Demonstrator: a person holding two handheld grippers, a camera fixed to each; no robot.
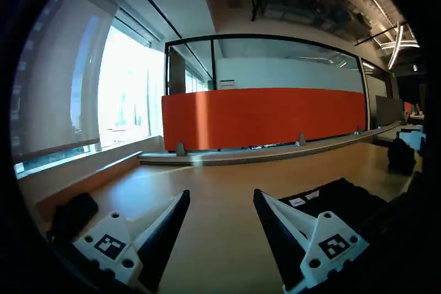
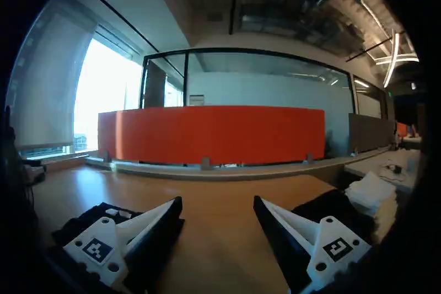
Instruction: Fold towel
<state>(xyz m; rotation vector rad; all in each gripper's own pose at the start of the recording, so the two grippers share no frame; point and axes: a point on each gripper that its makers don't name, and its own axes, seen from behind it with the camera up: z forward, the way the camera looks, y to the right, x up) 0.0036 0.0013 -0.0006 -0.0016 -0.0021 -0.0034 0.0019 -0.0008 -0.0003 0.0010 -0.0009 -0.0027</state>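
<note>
On the long wooden surface (image 1: 220,172) a black towel (image 1: 336,194) lies crumpled, with small white labels on its near edge. The left gripper (image 1: 220,193) hangs low over the wood beside it. Its two fingers stand wide apart and hold nothing; between them I see bare wood. In the left gripper view the towel sits just behind the finger on the right side of the picture, and I cannot tell if that finger touches the cloth. A dark bundle (image 1: 71,214) lies near the other finger, close to the raised wooden edge under the window (image 1: 127,90). The right gripper (image 2: 216,200) is at the same low height, also spread wide open and with nothing in its grasp. In the right gripper view a black towel (image 2: 88,219) with white labels lies behind the finger on the left side of the picture, so the cloth appears to be between the two grippers. On the other side of the right gripper there is a second dark cloth (image 2: 331,203), and just beside it a stack of white folded cloths (image 2: 372,192). Farther along the surface an orange partition (image 1: 264,117) stands across the whole width, with glass walls behind it. Another dark object (image 1: 401,156) rests far off on the surface, too small to tell what it is.
</note>
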